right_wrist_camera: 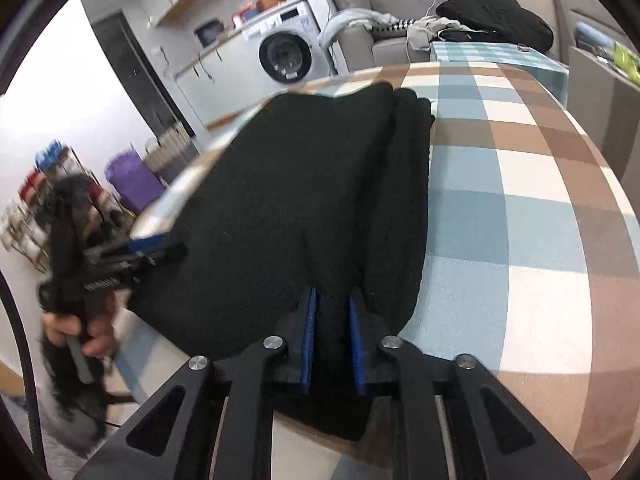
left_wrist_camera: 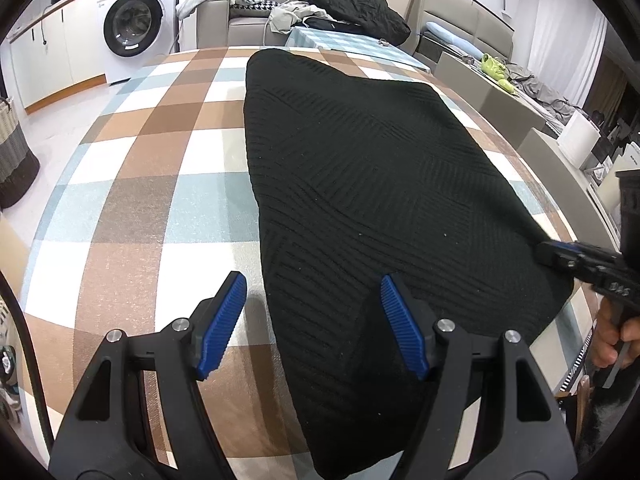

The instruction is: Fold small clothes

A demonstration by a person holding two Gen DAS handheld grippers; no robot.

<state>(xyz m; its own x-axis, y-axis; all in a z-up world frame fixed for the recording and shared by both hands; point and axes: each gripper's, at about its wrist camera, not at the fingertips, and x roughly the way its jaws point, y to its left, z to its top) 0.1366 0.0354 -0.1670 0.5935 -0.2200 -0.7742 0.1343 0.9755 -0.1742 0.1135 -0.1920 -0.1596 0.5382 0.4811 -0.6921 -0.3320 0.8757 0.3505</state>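
A black ribbed knit garment (left_wrist_camera: 360, 160) lies folded lengthwise on the checked tablecloth (left_wrist_camera: 140, 160). My left gripper (left_wrist_camera: 312, 284) stands open over the garment's near left edge, one blue pad (left_wrist_camera: 224, 320) above the cloth and the other above the knit, gripping nothing. My right gripper (right_wrist_camera: 332, 296) has its jaws nearly together, pinching a ridge of the garment (right_wrist_camera: 300, 180) at its near edge. In the left wrist view the right gripper (left_wrist_camera: 548, 252) meets the garment's right edge, held by a hand (left_wrist_camera: 612, 340). The left gripper (right_wrist_camera: 176, 250) shows at the garment's left side in the right wrist view.
The table's far edge faces a washing machine (left_wrist_camera: 134, 24) and a sofa with a pile of clothes (left_wrist_camera: 352, 4). A woven basket (left_wrist_camera: 12, 152) stands on the floor at the left, cardboard boxes (left_wrist_camera: 500, 100) at the right. Bare tablecloth (right_wrist_camera: 520, 200) spreads right of the garment.
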